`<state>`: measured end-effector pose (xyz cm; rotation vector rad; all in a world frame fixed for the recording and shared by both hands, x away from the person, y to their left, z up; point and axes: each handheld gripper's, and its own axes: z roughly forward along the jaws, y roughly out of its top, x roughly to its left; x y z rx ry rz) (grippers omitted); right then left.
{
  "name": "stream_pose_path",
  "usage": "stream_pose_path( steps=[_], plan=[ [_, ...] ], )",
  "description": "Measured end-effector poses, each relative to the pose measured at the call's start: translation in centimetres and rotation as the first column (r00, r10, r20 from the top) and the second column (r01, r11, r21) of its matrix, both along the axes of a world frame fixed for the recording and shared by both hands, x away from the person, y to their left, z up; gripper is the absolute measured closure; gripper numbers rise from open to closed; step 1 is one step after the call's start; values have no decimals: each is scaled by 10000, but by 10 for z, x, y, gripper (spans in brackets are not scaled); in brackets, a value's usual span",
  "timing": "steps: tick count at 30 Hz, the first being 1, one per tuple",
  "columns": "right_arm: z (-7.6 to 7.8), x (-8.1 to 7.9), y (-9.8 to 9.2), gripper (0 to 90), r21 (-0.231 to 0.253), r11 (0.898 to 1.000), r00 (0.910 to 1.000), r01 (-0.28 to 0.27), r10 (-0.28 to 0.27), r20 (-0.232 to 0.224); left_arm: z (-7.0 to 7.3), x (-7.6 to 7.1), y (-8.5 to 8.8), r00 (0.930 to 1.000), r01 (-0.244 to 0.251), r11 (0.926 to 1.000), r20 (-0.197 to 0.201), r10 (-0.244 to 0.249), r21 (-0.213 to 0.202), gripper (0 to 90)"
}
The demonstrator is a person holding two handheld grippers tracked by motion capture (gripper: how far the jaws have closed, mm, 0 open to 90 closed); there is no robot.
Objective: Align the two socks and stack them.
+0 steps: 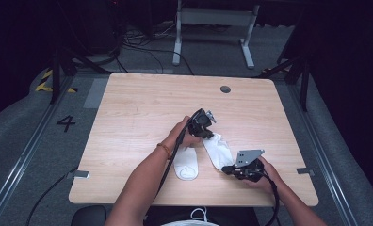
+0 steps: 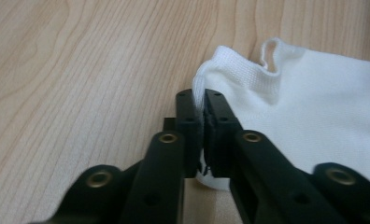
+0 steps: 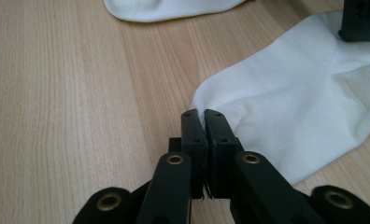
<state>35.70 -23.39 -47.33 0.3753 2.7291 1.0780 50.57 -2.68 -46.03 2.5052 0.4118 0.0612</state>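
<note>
1. A white sock (image 1: 218, 149) lies stretched across the wooden bench (image 1: 142, 108), slanting from near the middle toward the person's right-hand edge.
2. The left hand-held gripper (image 1: 208, 133) is at the sock's far end. In the left gripper view its jaws are pressed together on the ribbed cuff (image 2: 230, 70), with a thin fold of white fabric pinched between the pads.
3. The right hand-held gripper (image 1: 228, 168) sits at the sock's near end. In the right gripper view its jaws are closed tight on the edge of the fabric at the toe (image 3: 211, 100).
4. No earlier picture shows the right jaws' motion, so only their closed grip is told.
5. A second white sock (image 1: 186, 164) lies flat on the bench just beside the first, under the person's left forearm (image 1: 147, 179), untouched by either hand-held gripper.
</note>
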Motion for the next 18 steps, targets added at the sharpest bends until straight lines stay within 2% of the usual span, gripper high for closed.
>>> stream_pose_path(
  steps=[3, 9, 18],
  plan=[
    [0, 0, 0, 886, 16, 10000, 10000, 11, -11, -60, -1, 1, 1, 9999, -83, 10000, -83, 82, -46, 876],
    [5, 0, 3, 890, 55, 9999, 9999, -148, 148, -15, 6, -2, 4, 9998, -1, 9999, 189, 3, -104, 877],
    [26, -1, 25, 891, 696, 9966, 9983, -446, 417, 418, 15, 2, 25, 9999, -41, 10000, 132, 40, 58, 877]
  ],
)
